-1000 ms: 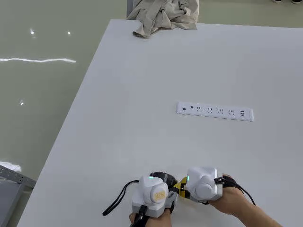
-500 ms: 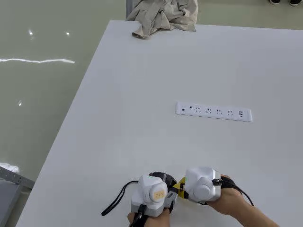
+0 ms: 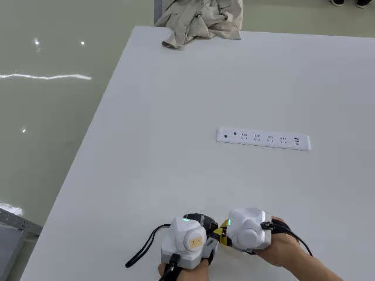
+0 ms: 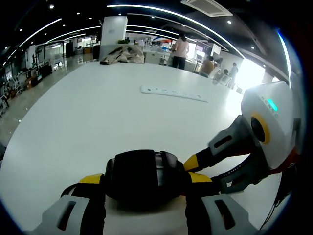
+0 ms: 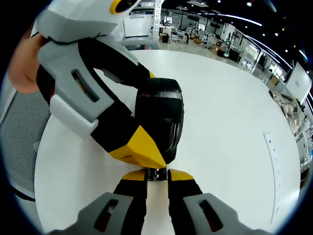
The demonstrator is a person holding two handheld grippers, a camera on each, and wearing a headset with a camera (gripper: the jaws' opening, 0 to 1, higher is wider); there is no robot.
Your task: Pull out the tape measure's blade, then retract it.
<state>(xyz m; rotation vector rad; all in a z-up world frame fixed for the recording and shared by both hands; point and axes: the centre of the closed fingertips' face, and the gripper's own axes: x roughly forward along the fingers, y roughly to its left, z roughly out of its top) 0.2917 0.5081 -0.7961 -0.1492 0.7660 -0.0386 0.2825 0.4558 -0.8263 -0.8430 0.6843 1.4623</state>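
A black tape measure [image 4: 142,174] sits on the white table [image 3: 176,117] with my left gripper [image 4: 145,178] shut on its body. From the right, my right gripper [image 4: 195,160] reaches in to its side. In the right gripper view, the right gripper [image 5: 157,175] is shut on the small metal blade tip [image 5: 156,172], just under the tape measure [image 5: 161,117]. The left gripper [image 5: 142,147] clamps the case from the left. In the head view both grippers meet at the near table edge, left gripper [image 3: 205,227] and right gripper [image 3: 221,232], with the tape measure [image 3: 202,220] between them.
A white power strip [image 3: 262,139] lies mid-table, ahead and to the right. A crumpled beige cloth [image 3: 202,17] rests at the far edge. The tape measure's black wrist strap [image 3: 143,249] trails to the left. The table's left edge [image 3: 88,152] drops to the floor.
The head view has shifted slightly. Both grippers and the tape measure stay where they were.
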